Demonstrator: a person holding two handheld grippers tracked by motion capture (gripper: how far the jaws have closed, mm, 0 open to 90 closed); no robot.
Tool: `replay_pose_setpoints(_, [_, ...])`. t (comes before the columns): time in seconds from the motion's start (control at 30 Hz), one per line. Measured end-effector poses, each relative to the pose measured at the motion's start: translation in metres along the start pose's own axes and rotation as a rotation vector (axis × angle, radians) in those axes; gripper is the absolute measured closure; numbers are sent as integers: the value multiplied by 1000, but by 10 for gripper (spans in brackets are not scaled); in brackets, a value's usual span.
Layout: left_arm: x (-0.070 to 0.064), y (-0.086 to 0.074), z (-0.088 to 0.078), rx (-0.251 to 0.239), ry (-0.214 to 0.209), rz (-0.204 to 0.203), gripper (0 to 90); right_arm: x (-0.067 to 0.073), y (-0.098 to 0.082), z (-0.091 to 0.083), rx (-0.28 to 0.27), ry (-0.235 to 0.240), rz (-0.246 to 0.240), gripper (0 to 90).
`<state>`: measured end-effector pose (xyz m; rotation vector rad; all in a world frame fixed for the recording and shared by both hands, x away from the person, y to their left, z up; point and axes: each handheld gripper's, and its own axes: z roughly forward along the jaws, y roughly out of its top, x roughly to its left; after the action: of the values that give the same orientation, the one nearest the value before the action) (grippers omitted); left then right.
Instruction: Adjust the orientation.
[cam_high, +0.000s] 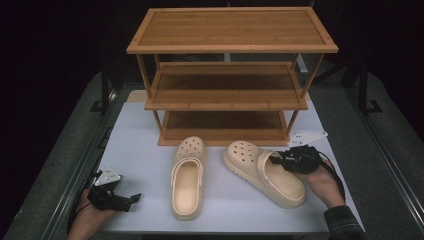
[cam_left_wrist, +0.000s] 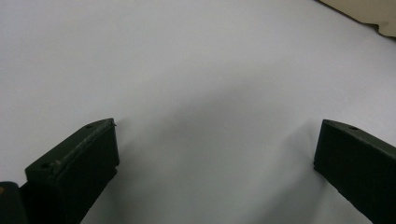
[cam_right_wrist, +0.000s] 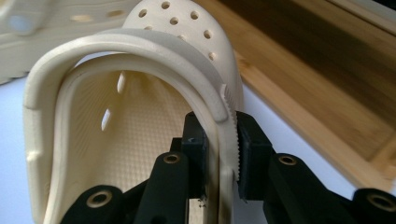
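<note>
Two cream foam clogs lie on the white table in front of a wooden shoe rack (cam_high: 227, 75). The left clog (cam_high: 188, 175) points toward the rack. The right clog (cam_high: 262, 171) lies angled with its toe to the upper left, and my right gripper (cam_high: 280, 161) is shut on its side wall. In the right gripper view the pads pinch that clog's wall (cam_right_wrist: 224, 121) beside the heel strap, one pad inside and one outside. My left gripper (cam_high: 131, 199) rests low at the table's near left corner, open, with bare tabletop between its jaws (cam_left_wrist: 215, 140).
The three-tier wooden rack stands at the back of the white table (cam_high: 135, 145), its lowest shelf (cam_high: 225, 127) just beyond the clogs' toes. Dark floor and metal rails flank the table. A corner of the left clog (cam_left_wrist: 373, 14) sits at the top right of the left gripper view.
</note>
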<state>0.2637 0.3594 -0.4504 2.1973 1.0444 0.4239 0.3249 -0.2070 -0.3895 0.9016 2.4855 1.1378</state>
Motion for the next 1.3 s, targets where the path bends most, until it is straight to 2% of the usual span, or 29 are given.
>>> replay_pose_setpoints(0.13, [0,0,0,2,0,0,0,-9,1,4,6,-29,18,759])
replay_pose_setpoints(0.43, [0,0,0,2,-1,0,0,-14,2,15,15,-29,32,750])
replay_pose_setpoints(0.53, [0,0,0,1,-1,0,0,-14,0,16,9,-12,50,662])
replay_pose_setpoints(0.57, [0,0,0,1,0,0,0,-14,0,15,1,-13,56,609])
replay_pose_setpoints(0.63, [0,0,0,0,0,0,0,-14,0,12,0,3,66,568])
replay_pose_setpoints(0.77, [0,0,0,-2,0,-2,0,-12,-5,2,-18,20,79,566])
replay_pose_setpoints(0.9, [0,0,0,-2,0,-1,0,-9,-21,-18,-32,41,100,565])
replay_pose_setpoints(0.97, [0,0,0,-1,0,-1,0,-10,-25,-23,-48,49,105,577])
replay_pose_setpoints(1.0, [0,0,0,-1,0,-1,0,-11,-30,-33,-67,50,114,604])
replay_pose_setpoints(1.03, [0,0,0,-2,0,-2,0,-11,-30,-33,-67,50,114,604])
replay_pose_setpoints(1.07, [0,0,0,-2,0,-1,0,-13,-38,-41,-80,37,130,663])
replay_pose_setpoints(1.13, [0,0,0,-2,0,-1,0,-15,-42,-44,-84,34,138,690])
replay_pose_setpoints(1.2, [0,0,0,-2,0,-1,0,-20,-56,-49,-69,11,163,790])
replay_pose_setpoints(1.23, [0,0,0,-2,-1,-2,0,-20,-56,-49,-69,11,163,790])
replay_pose_setpoints(1.27, [0,0,0,-1,-1,-1,0,-25,-65,-47,-56,13,180,846])
replay_pose_setpoints(1.3, [0,0,0,-1,-1,-1,0,-25,-65,-47,-56,13,180,846])
